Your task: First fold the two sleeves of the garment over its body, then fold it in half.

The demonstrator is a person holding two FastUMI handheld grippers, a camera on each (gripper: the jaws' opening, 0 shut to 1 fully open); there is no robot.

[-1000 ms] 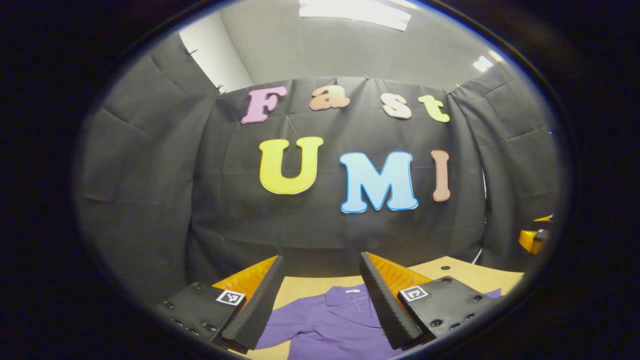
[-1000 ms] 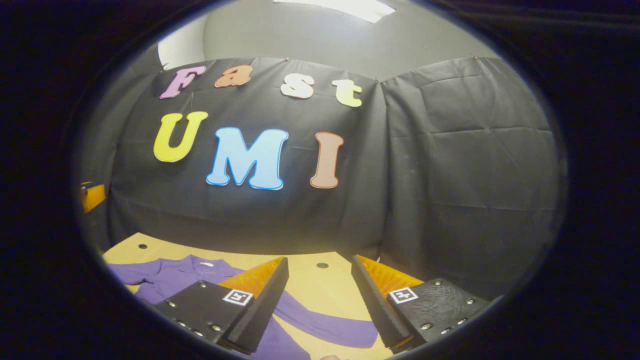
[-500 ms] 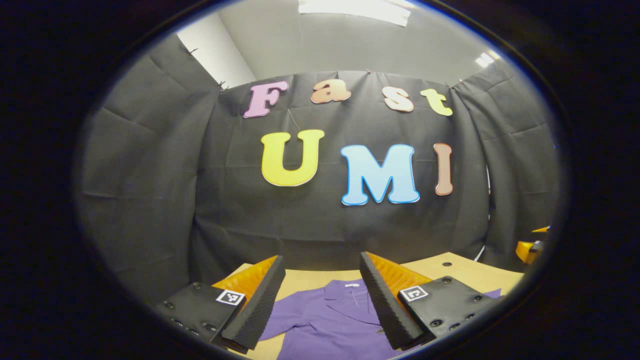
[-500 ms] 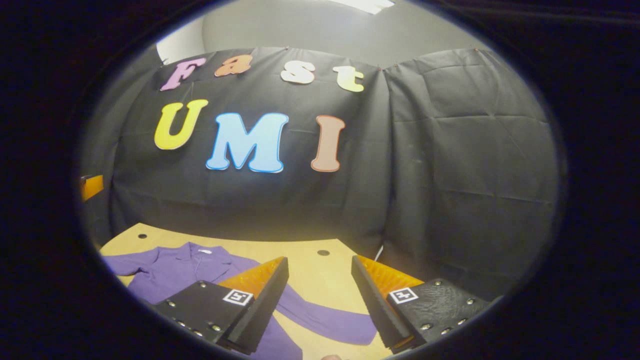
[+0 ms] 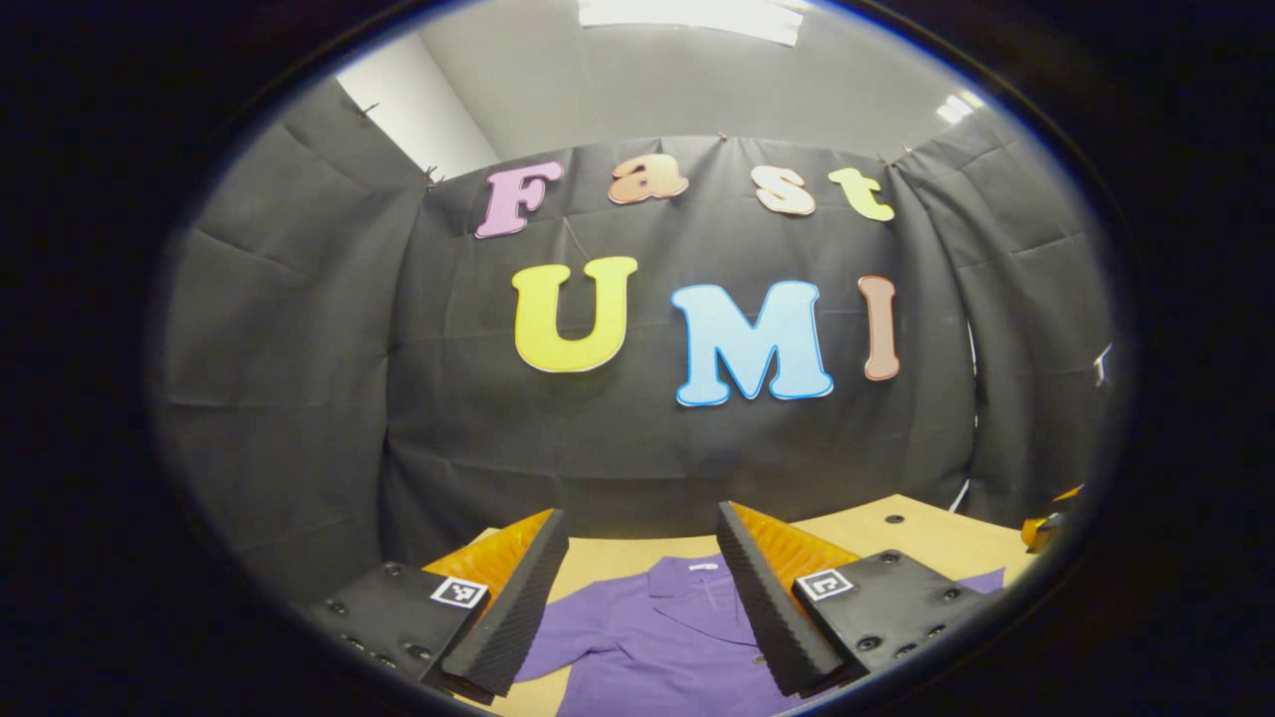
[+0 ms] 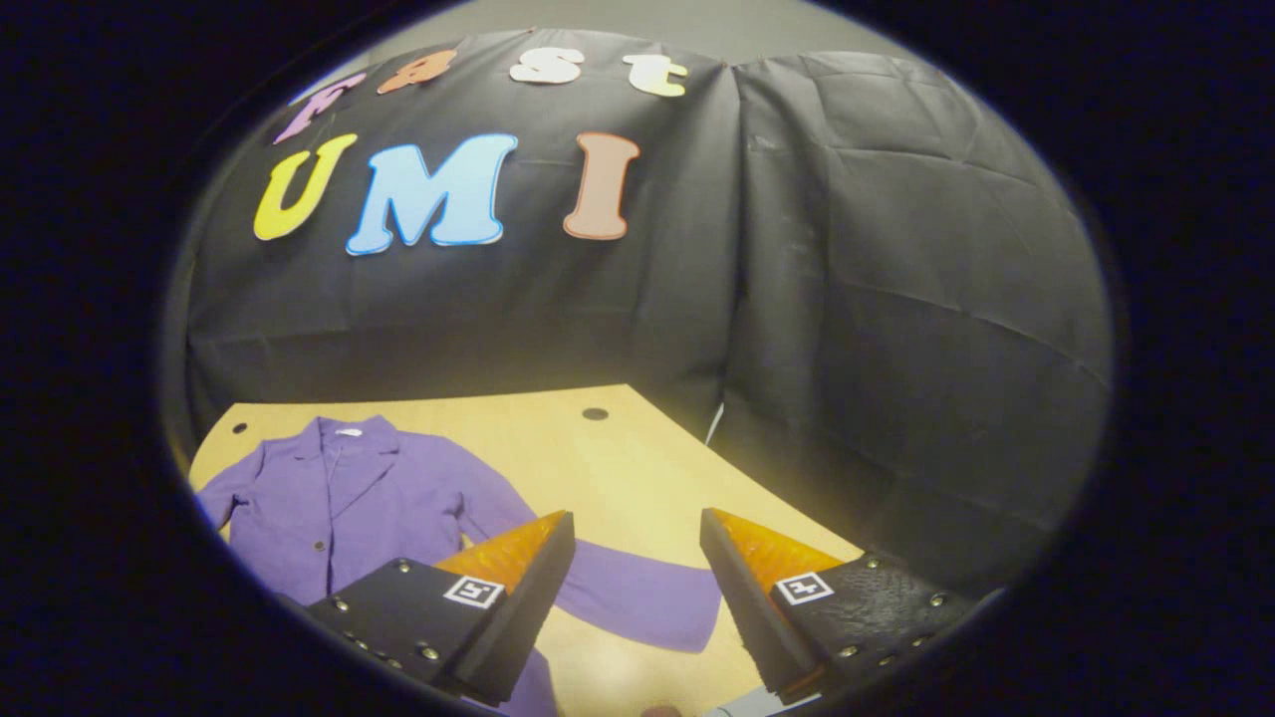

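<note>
garment: purple collared jacket (image 6: pixel 359 498), buttons down the front, lies flat & face-up on the tan table (image 6: pixel 618 458), collar twd the back wall. In left gripper view I see its collar & chest (image 5: pixel 657 637) between my fingers.
sleeves: neither folded yet. One sleeve (image 6: pixel 647 602) stretches out across the table under my right tongs; the other sleeve (image 6: pixel 214 493) sticks out at the far side, partly cut off at the edge of view.
left tongs: left gripper (image 5: pixel 642 597) is spread wide, nothing between the fingers, above the jacket's chest, not touching cloth as far as I can tell.
right tongs: right gripper (image 6: pixel 637 588) also spread wide & empty, over the long sleeve near its cuff end.
step (my guess): about to go down for the 1st sleeve; task barely begun.
risk 1: if I pinch only the top layer near the cuff, the sleeve may slip out mid-swing & flop short of the body.
risk 2: grabbing too far up the sleeve could drag the whole jacket sideways, since thin cloth on a smooth tabletop prob slides easy.
risk 3: left tongs come down over collar/lapel; could bunch the lapel or catch a button, so the later half-fold ends crooked.
risk 4: cuff edge sits flat on the table; fingers may scrape wood & miss the cloth.
</note>
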